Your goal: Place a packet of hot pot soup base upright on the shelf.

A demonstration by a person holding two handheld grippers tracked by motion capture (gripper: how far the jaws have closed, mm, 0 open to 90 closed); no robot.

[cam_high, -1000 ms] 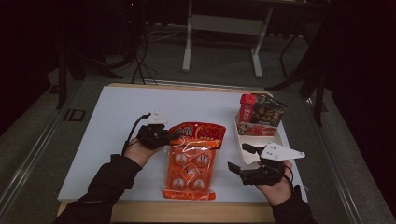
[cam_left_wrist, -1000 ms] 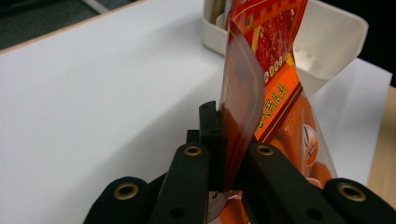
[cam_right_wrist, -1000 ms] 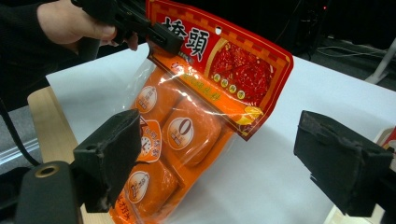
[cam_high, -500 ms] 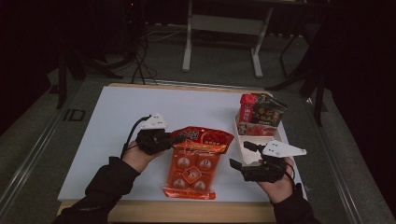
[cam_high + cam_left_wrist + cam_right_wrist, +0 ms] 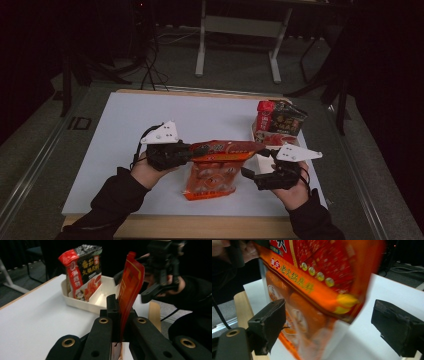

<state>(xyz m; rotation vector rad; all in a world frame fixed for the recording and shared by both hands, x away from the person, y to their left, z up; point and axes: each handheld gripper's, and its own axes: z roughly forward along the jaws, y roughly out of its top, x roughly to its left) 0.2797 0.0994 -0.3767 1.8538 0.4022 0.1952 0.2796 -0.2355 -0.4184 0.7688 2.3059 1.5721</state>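
Red pouch (image 5: pixel 222 149) clamped in left tool (image 5: pixel 187 153), right tool (image 5: pixel 251 176) just beside

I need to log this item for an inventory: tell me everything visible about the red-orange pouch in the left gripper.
The red-orange pouch is a flat, glossy, flexible plastic packet, red with an orange band, yellow print and Chinese lettering. The left gripper is shut on one edge, so the pouch hangs lifted and edge-up above another orange packet lying on the white table. Its free end reaches toward the white tray. In the right gripper view it hangs between the open right gripper's jaws, untouched.
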